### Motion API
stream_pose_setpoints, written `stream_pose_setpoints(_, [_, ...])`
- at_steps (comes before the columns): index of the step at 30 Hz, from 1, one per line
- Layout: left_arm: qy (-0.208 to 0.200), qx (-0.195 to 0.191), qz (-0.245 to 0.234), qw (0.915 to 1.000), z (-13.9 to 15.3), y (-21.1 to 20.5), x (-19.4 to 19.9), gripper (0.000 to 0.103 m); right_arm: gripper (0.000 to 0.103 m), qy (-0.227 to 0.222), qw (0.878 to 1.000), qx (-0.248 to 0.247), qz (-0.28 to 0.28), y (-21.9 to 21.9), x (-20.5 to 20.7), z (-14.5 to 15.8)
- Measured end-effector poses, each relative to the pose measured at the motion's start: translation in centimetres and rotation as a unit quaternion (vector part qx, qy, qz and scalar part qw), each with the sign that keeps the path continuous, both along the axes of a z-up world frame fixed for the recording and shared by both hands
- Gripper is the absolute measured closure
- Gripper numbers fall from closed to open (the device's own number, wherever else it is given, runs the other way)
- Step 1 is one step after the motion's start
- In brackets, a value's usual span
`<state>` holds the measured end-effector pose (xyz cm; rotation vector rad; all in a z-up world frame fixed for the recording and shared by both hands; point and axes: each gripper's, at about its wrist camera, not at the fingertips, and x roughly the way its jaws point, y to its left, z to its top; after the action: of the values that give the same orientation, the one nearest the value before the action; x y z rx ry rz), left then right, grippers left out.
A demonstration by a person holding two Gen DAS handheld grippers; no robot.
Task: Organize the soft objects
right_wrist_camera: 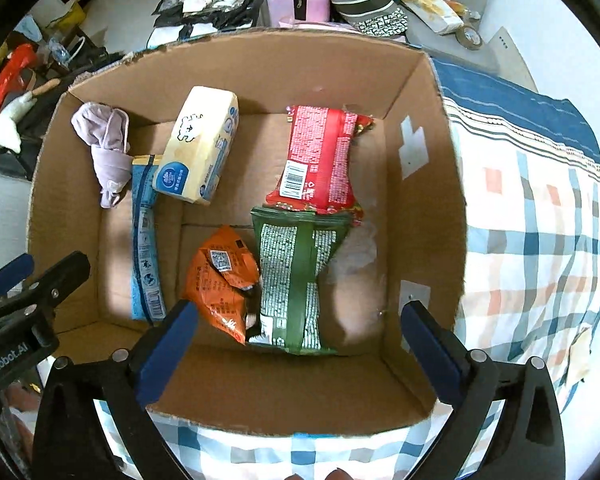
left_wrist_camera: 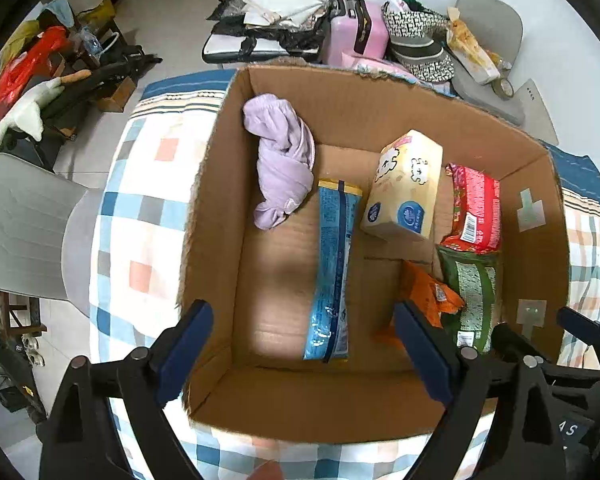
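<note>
An open cardboard box stands on a checked cloth. Inside lie a lilac cloth bundle, a long blue packet, a yellow tissue pack, a red packet, a green packet and an orange packet. My left gripper is open and empty above the box's near side. My right gripper is open and empty above the green packet's near end.
The checked cloth covers the table around the box. A grey chair stands at the left. Behind the box are a pink suitcase, patterned bags and a cluttered floor with a white goose toy.
</note>
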<state>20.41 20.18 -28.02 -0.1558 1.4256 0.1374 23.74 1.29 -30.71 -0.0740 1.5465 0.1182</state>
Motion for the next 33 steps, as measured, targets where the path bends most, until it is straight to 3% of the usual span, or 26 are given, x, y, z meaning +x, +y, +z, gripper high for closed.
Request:
stream_pose_setpoints(8, [-0.050, 0.020, 0.003, 0.9985, 5.0, -1.1, -2.4, 0.010, 0.000, -0.032, 0.999, 0.020, -0.003, -0.9, -1.7, 3.5])
stream_pose_setpoints(19, [-0.139, 0.029, -0.003, 0.9899, 16.1, -3.1, -8.1, 0.010, 0.000, -0.124, 0.991, 0.042, 0.001, -2.7, -7.0, 14.5])
stream_pose_setpoints(26, [-0.170, 0.032, 0.000, 0.9849, 20.9, -4.0, -11.5, 0.010, 0.000, -0.194, 0.980, 0.044, -0.010, -4.8, -11.2, 22.2])
stream_pose_setpoints(33, [-0.199, 0.052, -0.011, 0.9785, 24.2, -5.3, -14.6, 0.010, 0.000, -0.231, 0.972, 0.042, -0.013, -6.2, -14.7, 27.0])
